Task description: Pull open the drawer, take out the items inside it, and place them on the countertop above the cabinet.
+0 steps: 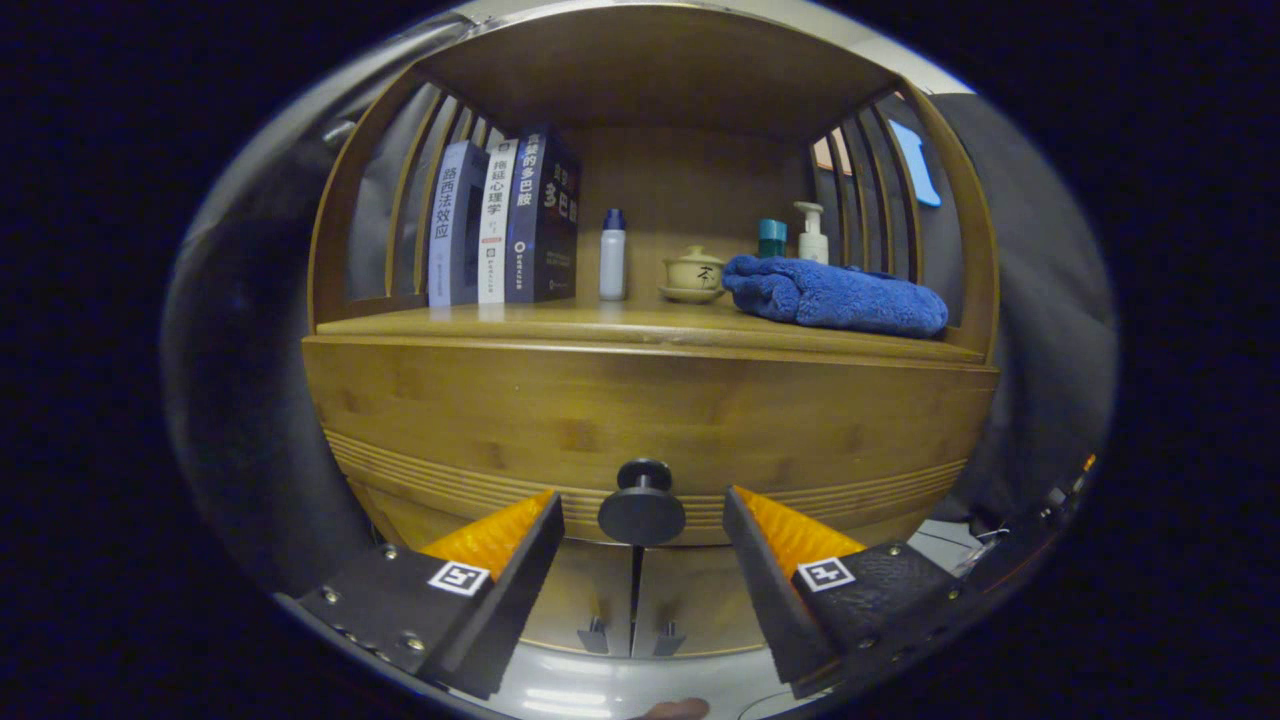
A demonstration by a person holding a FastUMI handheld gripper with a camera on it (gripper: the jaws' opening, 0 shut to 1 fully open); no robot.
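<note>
A bamboo cabinet fills the view, its drawer front [640, 420] closed and flush. A dark round knob [642, 508] sticks out from the drawer's lower middle. My gripper [642, 498] is open, with one finger on each side of the knob and a gap between each finger and it. The knob sits between the fingertips, touching neither. The drawer's contents are hidden. The countertop [560, 322] above the drawer is the wooden shelf surface.
On the countertop stand three books [500, 225] at the left, a small white bottle [612, 257], a lidded teacup [693, 273], a folded blue towel [835, 297], a teal jar [771, 238] and a pump bottle [811, 233]. Two cabinet doors [634, 600] lie below the drawer.
</note>
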